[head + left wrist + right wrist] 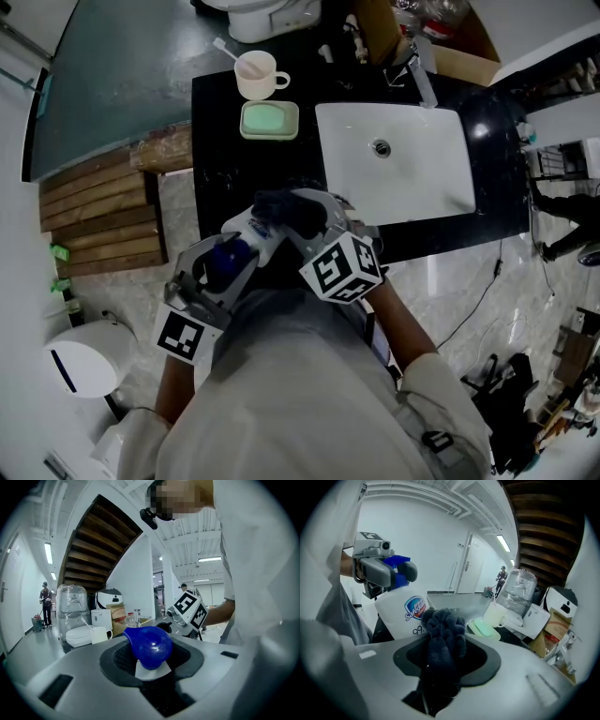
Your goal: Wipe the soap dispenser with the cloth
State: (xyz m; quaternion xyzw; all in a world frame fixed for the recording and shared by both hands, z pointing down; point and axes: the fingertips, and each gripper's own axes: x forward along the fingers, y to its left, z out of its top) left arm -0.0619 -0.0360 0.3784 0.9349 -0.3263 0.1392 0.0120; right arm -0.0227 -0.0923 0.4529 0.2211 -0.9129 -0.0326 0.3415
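One soap dispenser (401, 613) held over the near edge of the dark surface (216, 141), left of the sink (394, 159).
My left tongs (150, 660) clamp its blue pump; my right tongs (440, 663) grip a dark cloth (443, 630), bunched against the bottle's white labelled body.

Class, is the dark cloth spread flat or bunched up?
Bunched: the cloth sits as a crumpled wad clamped in the right tool.

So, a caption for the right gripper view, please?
Right claw holds a dark cloth by the soap dispenser gripped in the left claw.
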